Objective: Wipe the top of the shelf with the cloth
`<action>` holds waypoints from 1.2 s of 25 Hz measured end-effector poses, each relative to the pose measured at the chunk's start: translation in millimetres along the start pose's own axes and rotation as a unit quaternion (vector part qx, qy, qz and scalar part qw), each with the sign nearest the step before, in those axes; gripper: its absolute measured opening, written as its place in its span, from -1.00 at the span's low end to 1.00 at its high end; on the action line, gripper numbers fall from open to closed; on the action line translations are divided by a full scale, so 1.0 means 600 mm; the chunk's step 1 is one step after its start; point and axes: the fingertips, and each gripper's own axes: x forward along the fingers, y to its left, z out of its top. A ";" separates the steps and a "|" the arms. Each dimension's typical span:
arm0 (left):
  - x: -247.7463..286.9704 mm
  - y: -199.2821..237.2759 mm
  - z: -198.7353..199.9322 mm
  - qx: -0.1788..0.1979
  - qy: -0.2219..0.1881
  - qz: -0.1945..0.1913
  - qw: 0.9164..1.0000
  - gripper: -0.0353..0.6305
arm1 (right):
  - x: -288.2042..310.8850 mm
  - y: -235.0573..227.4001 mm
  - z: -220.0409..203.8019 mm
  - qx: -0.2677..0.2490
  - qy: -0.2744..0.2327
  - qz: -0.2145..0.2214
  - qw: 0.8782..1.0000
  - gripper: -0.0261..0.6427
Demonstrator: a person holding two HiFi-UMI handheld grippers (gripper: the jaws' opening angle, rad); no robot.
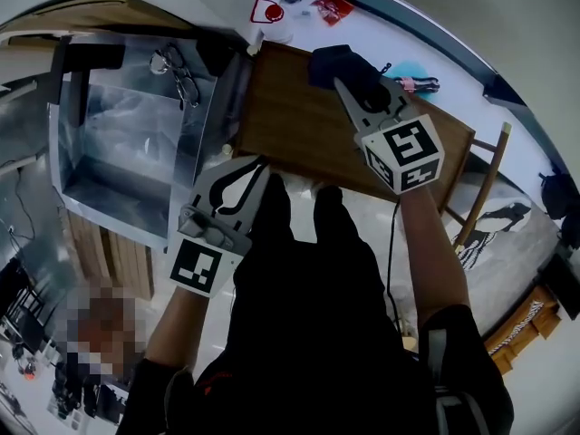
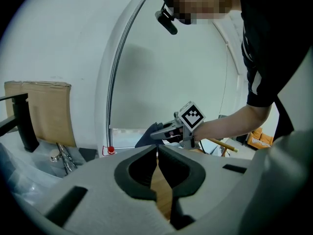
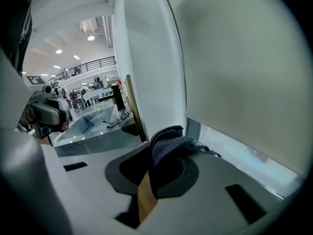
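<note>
shelf (image 1: 299,125): brown wooden top, just beside a metal box (image 1: 127,143) | right claw (image 1: 347,84): closed on the dark cloth (image 1: 333,63), cloth at the far edge of the shelf top | left claw (image 1: 261,163): jaws together, nothing between, over the near edge

Black clothing (image 1: 308,324); grey left hand-held gripper (image 1: 261,163), right hand-held gripper (image 1: 338,83).

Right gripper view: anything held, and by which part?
The right gripper is shut on a dark blue fabric cloth, pinched by a bunched fold, the rest spilling beyond the jaw tips. The left gripper is shut, holding nothing.
</note>
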 end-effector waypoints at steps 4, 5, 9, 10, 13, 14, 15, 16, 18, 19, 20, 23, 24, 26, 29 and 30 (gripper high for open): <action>-0.016 0.022 -0.006 -0.003 -0.004 0.006 1.000 -0.82 | 0.052 0.008 0.002 -0.051 0.019 -0.011 0.998 -0.83; -0.020 0.026 -0.008 -0.005 -0.005 0.006 1.000 -0.82 | 0.065 0.010 0.004 -0.067 0.024 -0.014 0.997 -0.83; -0.035 0.037 -0.018 -0.007 -0.001 -0.003 1.000 -0.81 | 0.119 0.023 0.011 -0.140 0.043 -0.028 0.989 -0.83; -0.039 0.040 -0.020 -0.009 0.000 -0.004 1.000 -0.82 | 0.132 0.028 0.011 -0.158 0.048 -0.029 0.986 -0.83; -0.047 0.047 -0.024 -0.017 -0.002 -0.005 1.000 -0.82 | 0.170 0.045 0.005 -0.209 0.063 -0.026 0.976 -0.83; -0.047 0.050 -0.025 -0.018 -0.003 -0.006 1.000 -0.82 | 0.182 0.049 -0.001 -0.225 0.070 -0.024 0.972 -0.83; -0.048 0.052 -0.026 -0.019 -0.004 -0.007 1.000 -0.82 | 0.195 0.053 -0.010 -0.237 0.078 -0.022 0.968 -0.83; -0.048 0.055 -0.027 -0.019 -0.005 -0.009 1.000 -0.82 | 0.208 0.057 -0.021 -0.247 0.087 -0.020 0.965 -0.83; -0.049 0.059 -0.030 -0.021 -0.005 -0.012 1.000 -0.82 | 0.232 0.063 -0.044 -0.259 0.104 -0.018 0.960 -0.83; -0.050 0.061 -0.031 -0.022 -0.005 -0.013 1.000 -0.82 | 0.242 0.065 -0.055 -0.264 0.112 -0.018 0.958 -0.83; -0.051 0.063 -0.032 -0.022 -0.006 -0.014 1.000 -0.82 | 0.251 0.066 -0.065 -0.266 0.119 -0.017 0.956 -0.83; -0.050 0.069 -0.036 -0.023 -0.006 -0.016 1.000 -0.82 | 0.273 0.068 -0.092 -0.268 0.138 -0.014 0.953 -0.83; -0.050 0.070 -0.038 -0.024 -0.005 -0.017 1.000 -0.82 | 0.280 0.068 -0.100 -0.267 0.144 -0.013 0.953 -0.83; -0.048 0.070 -0.041 -0.024 -0.003 -0.019 1.000 -0.82 | 0.291 0.067 -0.116 -0.264 0.155 -0.011 0.952 -0.83; -0.044 0.068 -0.042 -0.024 -0.001 -0.023 0.999 -0.82 | 0.305 0.067 -0.138 -0.260 0.171 -0.010 0.950 -0.83; -0.043 0.067 -0.043 -0.024 0.000 -0.025 0.999 -0.82 | 0.309 0.066 -0.144 -0.259 0.175 -0.011 0.950 -0.83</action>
